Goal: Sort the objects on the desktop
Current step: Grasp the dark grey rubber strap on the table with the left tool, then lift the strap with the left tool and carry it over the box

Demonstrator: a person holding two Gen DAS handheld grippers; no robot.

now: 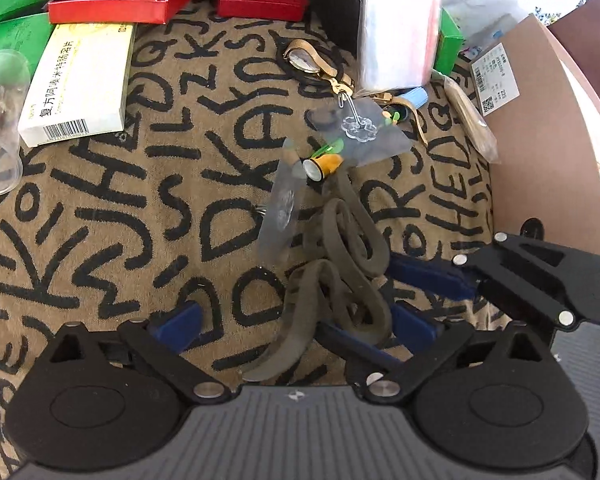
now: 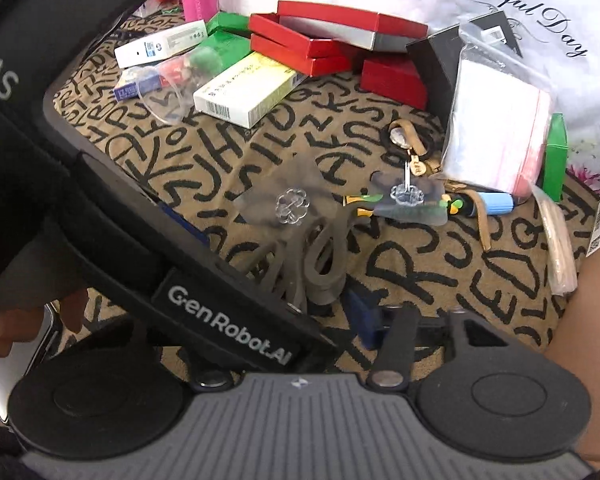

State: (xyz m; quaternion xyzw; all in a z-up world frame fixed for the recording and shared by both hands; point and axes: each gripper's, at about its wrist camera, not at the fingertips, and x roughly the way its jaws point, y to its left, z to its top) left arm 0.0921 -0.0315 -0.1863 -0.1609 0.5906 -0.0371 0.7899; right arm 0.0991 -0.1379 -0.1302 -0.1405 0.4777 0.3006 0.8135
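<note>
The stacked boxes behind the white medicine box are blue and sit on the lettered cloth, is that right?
Not quite. The stacked boxes behind the white medicine box are red, not blue. They do sit on the lettered cloth. The right wrist view shows this.

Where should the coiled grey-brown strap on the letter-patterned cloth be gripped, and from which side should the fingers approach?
Grip the coiled strap across its bunched middle loops, coming from above. There the bands stand on edge off the cloth, so fingers can probably close across them, whereas the loose tail lies flat. The left gripper already straddles the lower loops, fingers wide apart. Avoid the clear plastic hook sheet beside it.
</note>
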